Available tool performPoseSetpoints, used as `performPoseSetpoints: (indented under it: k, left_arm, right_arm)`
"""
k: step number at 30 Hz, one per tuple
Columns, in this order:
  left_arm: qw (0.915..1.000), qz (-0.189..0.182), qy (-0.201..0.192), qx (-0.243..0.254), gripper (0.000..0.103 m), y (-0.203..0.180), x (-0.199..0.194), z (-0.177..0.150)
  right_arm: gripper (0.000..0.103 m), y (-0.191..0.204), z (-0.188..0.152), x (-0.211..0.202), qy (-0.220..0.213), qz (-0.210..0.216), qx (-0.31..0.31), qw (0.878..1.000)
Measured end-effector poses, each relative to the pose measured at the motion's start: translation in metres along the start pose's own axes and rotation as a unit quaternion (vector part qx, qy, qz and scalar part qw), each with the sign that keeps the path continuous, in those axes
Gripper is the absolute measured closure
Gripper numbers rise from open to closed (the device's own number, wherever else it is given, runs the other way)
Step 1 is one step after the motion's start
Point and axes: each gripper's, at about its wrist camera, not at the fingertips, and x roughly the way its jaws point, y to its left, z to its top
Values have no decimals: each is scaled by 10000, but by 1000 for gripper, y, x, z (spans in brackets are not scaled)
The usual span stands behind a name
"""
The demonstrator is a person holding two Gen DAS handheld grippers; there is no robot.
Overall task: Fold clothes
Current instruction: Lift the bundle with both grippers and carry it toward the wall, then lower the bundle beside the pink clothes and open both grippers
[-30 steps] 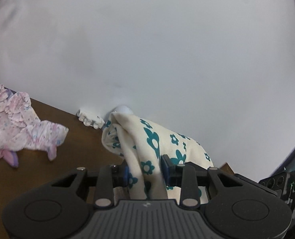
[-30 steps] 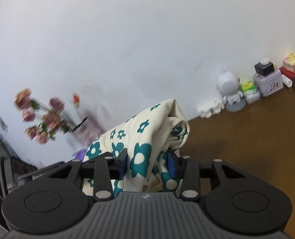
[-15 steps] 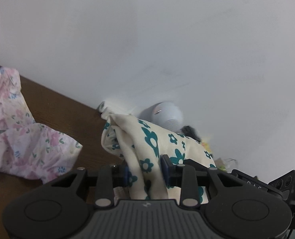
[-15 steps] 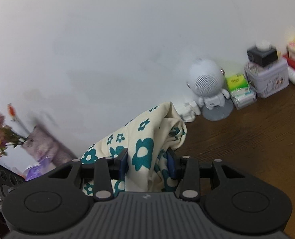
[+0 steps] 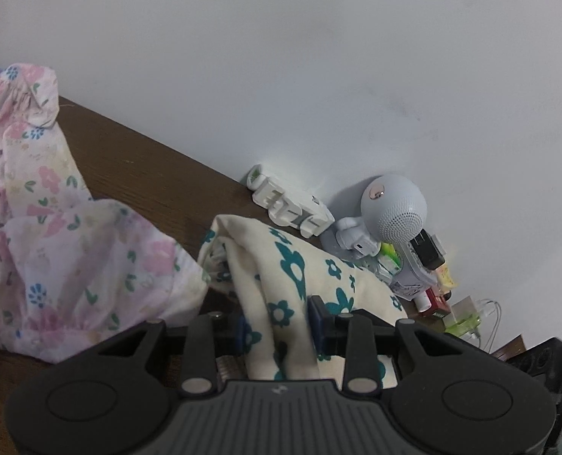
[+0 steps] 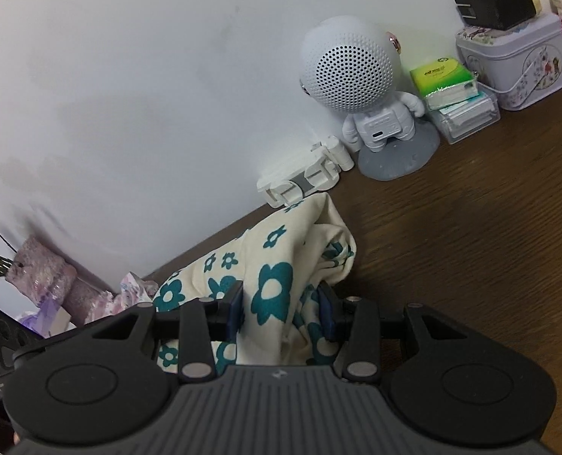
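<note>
A cream garment with teal flowers (image 5: 281, 265) is bunched between the jaws of my left gripper (image 5: 279, 326), which is shut on it. The same cream garment (image 6: 281, 261) is also clamped in my right gripper (image 6: 281, 314), shut on another part of it. Its free end hangs forward over the brown table (image 6: 470, 246) near the white wall. A pink floral garment (image 5: 53, 227) lies crumpled on the table at the left of the left wrist view, touching the cream garment's edge.
Against the wall stand a white astronaut speaker (image 6: 360, 83), a small white block ornament (image 6: 303, 182), tissue packs (image 6: 447, 83), a lilac tin (image 6: 515, 60) with a black charger on top. A purple vase (image 6: 42, 280) stands at far left.
Both grippers have moved forward and down toward the table's back edge with the cream garment held; the speaker and clutter now look much nearer, the pink garment larger.
</note>
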Motion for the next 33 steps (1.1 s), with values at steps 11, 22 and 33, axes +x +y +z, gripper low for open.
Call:
performPoseSetpoints:
  k: [11, 22, 33]
  left_arm:
    - [9926, 508, -373, 1039, 45, -20, -39, 16]
    - [9838, 624, -475, 1609, 97, -49, -28, 7]
    - [9726, 417, -528, 2224, 94, -40, -47, -12]
  right_arm:
    - [37, -7, 3, -18, -297, 104, 85, 9995]
    - [92, 60, 0, -31, -672, -541, -1344, 9872]
    - [91, 71, -26, -20, -664, -1069, -2227, 9667]
